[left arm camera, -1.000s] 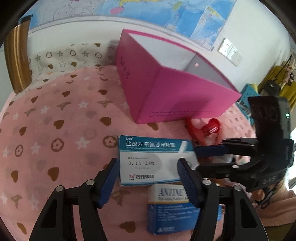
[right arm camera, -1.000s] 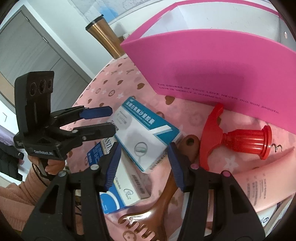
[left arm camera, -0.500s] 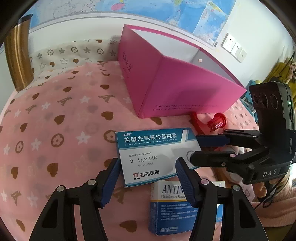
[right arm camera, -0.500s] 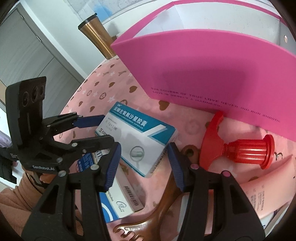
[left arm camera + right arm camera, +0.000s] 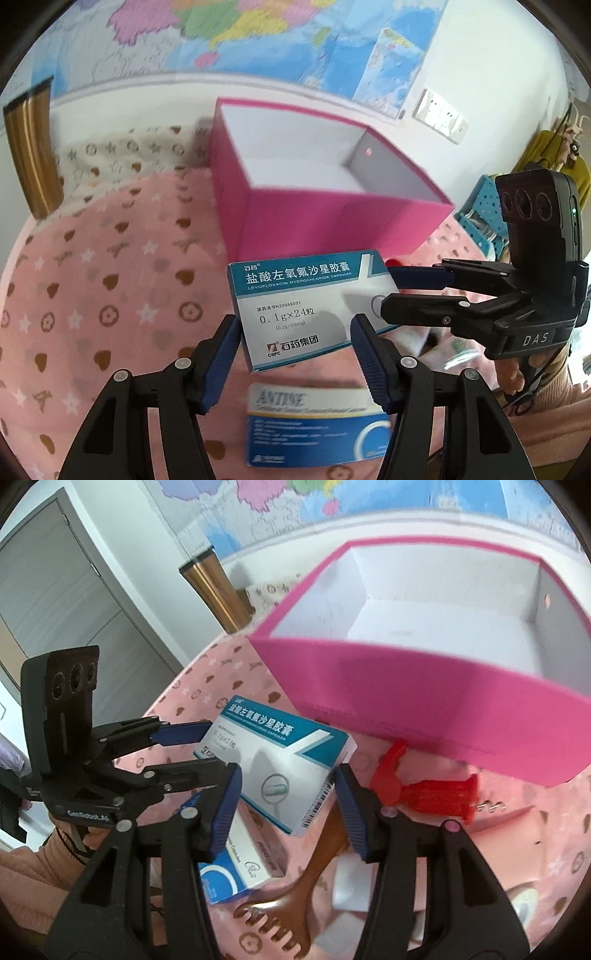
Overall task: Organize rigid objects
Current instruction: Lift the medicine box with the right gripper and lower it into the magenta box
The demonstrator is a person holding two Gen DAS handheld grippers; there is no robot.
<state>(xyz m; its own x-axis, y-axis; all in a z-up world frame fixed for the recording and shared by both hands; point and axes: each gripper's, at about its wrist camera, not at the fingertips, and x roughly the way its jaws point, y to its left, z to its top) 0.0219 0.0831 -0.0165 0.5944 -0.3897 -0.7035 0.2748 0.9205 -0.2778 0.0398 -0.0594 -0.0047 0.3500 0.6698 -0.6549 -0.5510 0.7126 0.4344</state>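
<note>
Left wrist view: a gold cup [image 5: 35, 155] stands far left on the pink cloth [image 5: 92, 295]. In the middle, the left gripper [image 5: 295, 354] pinches the near end of the teal box [image 5: 306, 306], one blue pad on each side. The teal box is up off the cloth, in front of the pink box [image 5: 332, 218], which is open on top with white walls inside. Below the teal box, a blue box [image 5: 314, 424] lies on the cloth. On the right, the right gripper [image 5: 384, 295] squeezes the other end of the teal box.

Right wrist view: the left gripper [image 5: 210, 746] comes in from the left. The right gripper [image 5: 288, 805] has the teal box [image 5: 280, 760] between its pads. A brown comb [image 5: 295, 897] lies below. A red corkscrew [image 5: 428, 790] lies to the right, by the pink box [image 5: 424, 716].
</note>
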